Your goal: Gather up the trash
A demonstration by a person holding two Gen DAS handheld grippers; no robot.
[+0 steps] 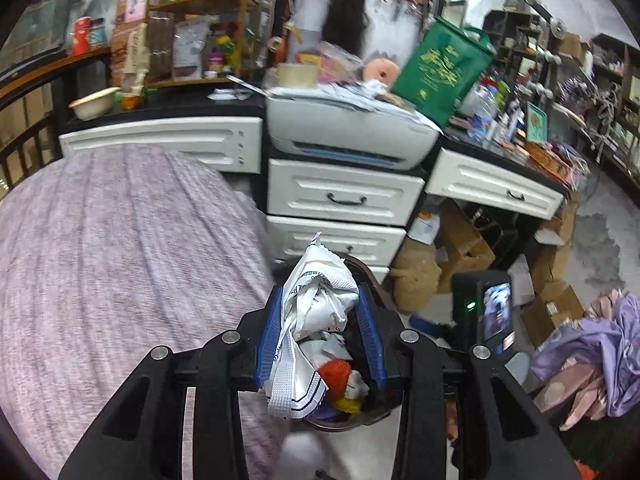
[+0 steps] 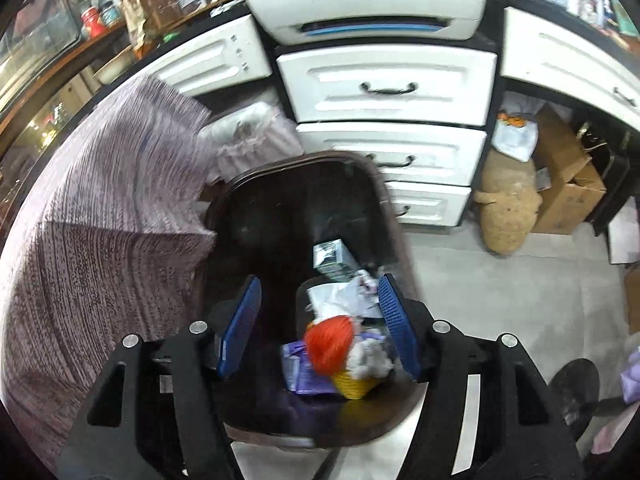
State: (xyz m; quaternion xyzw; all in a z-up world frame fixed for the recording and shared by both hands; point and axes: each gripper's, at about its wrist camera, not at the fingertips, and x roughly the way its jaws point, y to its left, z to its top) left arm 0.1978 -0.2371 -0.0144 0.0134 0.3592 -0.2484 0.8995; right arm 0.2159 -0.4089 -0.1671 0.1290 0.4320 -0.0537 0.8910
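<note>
L gripper [image 1: 320, 332] is clenched on a crumpled white wrapper [image 1: 316, 304], held above the dark bin [image 2: 292, 208] on the floor btwn the bed w/ purple cover [image 1: 100, 248] and the white drawers [image 2: 388, 88]. R gripper [image 2: 320, 324] hangs over the bin mouth, fingers apart, nothing btwn them. In the bin: orange ball-like lump [image 2: 330, 344], yellow piece [image 2: 354, 386], purple packet [image 2: 300, 372], white paper [image 2: 340, 296], small silvery box [image 2: 332, 256].

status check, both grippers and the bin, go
Left gripper shut on white wrapper, above bin. Right gripper open, empty, over bin. Nothing blocking the drop.
</note>
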